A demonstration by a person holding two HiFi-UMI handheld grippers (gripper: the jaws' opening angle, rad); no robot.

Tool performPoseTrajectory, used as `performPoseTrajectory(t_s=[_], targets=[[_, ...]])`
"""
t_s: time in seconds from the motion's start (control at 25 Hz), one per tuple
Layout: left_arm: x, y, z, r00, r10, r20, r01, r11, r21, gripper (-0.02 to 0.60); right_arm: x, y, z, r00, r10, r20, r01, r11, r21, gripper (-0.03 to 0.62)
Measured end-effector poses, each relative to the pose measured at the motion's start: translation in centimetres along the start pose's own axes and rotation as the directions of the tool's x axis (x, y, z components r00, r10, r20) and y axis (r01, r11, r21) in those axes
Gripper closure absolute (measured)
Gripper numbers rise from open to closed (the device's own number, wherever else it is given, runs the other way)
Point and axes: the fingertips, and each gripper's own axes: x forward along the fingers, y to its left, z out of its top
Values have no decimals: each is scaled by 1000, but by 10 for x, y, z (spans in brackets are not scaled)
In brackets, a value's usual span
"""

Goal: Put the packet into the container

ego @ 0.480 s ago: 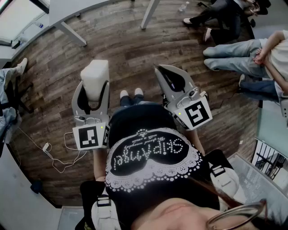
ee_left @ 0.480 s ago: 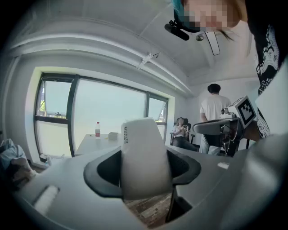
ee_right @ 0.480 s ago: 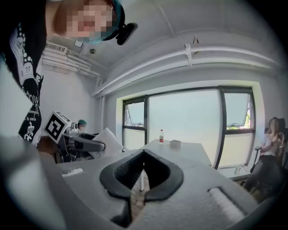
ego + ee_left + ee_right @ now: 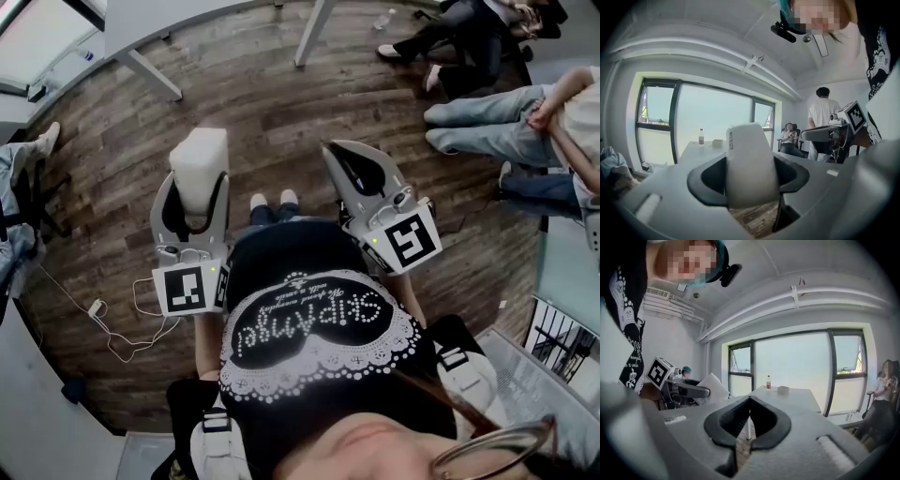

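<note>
Left gripper (image 4: 199, 187) is clamping the white packet (image 4: 199, 157) between widely spread jaws, holding it above the wooden floor (image 4: 281, 103), seemingly for transport; right gripper (image 4: 749, 401) is idling closed and empty; no container is showing.

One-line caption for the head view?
Left gripper clamps a white packet above the wood floor; right gripper shut, empty.

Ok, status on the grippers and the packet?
Left gripper shut on white packet, held off the floor. Right gripper shut, empty. No container in any view.
</note>
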Motion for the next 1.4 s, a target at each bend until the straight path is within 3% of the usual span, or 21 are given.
performPoseTrajectory(t_s=[0.48,0.76,0.92,1.2,1.4], targets=[[15,-33,9,999,7,32,-7,1000,9,304,-25,-32,6,997,22,78,-24,999,32,591],[15,-37,9,997,56,51,-56,998,-8,304,-52,-73,1,996,-55,74,53,998,28,591],[16,-32,10,995,77,64,-74,996,-57,304,-55,-85,-5,996,-70,47,68,997,34,591],[34,-1,12,995,66,69,-63,997,-55,304,-16,-72,-10,999,-39,37,37,998,49,591],[58,31,26,997,29,67,-27,999,-38,304,20,-75,3,997,-60,45,58,997,60,591]])
